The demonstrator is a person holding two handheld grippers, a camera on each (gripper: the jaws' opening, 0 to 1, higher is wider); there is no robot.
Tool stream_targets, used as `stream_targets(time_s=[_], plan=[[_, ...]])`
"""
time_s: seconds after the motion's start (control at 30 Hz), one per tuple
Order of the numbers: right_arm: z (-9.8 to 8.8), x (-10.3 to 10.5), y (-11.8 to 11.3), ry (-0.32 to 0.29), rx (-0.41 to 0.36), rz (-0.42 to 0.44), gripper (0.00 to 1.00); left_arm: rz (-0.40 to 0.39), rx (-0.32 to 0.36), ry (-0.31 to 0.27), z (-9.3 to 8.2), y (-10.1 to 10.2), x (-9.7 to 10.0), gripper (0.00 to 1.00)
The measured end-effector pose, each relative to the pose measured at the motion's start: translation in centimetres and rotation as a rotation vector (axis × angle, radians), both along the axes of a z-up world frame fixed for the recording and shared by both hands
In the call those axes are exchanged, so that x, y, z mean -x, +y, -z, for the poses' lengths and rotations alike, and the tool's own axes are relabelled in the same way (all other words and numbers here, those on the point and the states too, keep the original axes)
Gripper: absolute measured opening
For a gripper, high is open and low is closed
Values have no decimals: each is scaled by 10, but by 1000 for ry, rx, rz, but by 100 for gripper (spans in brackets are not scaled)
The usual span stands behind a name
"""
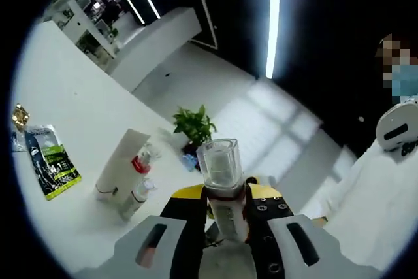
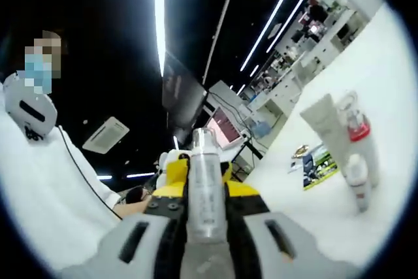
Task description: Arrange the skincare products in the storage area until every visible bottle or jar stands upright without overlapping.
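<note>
In the left gripper view, my left gripper (image 1: 226, 208) is shut on a pale bottle with a clear cap (image 1: 219, 164), held up off the white table (image 1: 72, 96). On that table stand a white tube (image 1: 119, 164), a bottle with a red collar (image 1: 142, 161) and a small clear bottle (image 1: 134, 199), close together. In the right gripper view, my right gripper (image 2: 206, 204) is shut on a silvery bottle (image 2: 205, 168). The same white tube (image 2: 325, 129), red-collared bottle (image 2: 357, 132) and small bottle (image 2: 358, 184) stand on the table (image 2: 385, 63) at the right.
A green sachet (image 1: 53, 161) and a small gold packet (image 1: 20, 117) lie on the table at the left. A potted plant (image 1: 194, 125) stands beyond the table's edge. A person in white (image 1: 382, 187) is close by, and shows as the person in white (image 2: 46, 181).
</note>
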State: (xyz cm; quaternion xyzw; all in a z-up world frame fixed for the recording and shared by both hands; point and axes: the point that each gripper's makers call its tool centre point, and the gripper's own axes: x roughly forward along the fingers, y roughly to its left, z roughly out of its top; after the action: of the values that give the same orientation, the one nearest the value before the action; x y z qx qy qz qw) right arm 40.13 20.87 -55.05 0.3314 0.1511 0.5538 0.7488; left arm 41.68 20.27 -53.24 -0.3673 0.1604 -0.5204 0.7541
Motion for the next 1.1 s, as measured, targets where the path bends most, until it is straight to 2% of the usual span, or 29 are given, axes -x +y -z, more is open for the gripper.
stream_targets(time_s=[0.17,0.27,0.33,0.37,0.47,0.63,0.73,0.83,1.0,1.1], plan=[[6,1,4,2,51,-11,22,10,-42,-19,0,-3,0,19],[14,-5,3,1,109,18,29,20,-54,-19,-1,-4,-1,16],[14,-5,2,-8,118,19,29,21,-144,-59,6,-4,-2,16],[14,-6,1,-12,119,25,28,33,-165,-67,8,-5,-1,16],[14,-6,-3,-13,126,31,27,45,-162,-69,6,-8,-1,16],[19,-9,-17,-35,188,44,31,62,-201,-81,9,-7,-3,16],[9,-16,-30,-52,201,72,32,85,-290,-112,17,-5,-3,16],[-5,-22,-32,-87,214,91,33,110,-399,-167,25,-4,-2,16],[-15,-30,-15,-126,253,112,35,151,-536,-248,38,-10,1,16],[-6,-29,-3,-169,326,116,34,166,-556,-261,42,-15,4,16]])
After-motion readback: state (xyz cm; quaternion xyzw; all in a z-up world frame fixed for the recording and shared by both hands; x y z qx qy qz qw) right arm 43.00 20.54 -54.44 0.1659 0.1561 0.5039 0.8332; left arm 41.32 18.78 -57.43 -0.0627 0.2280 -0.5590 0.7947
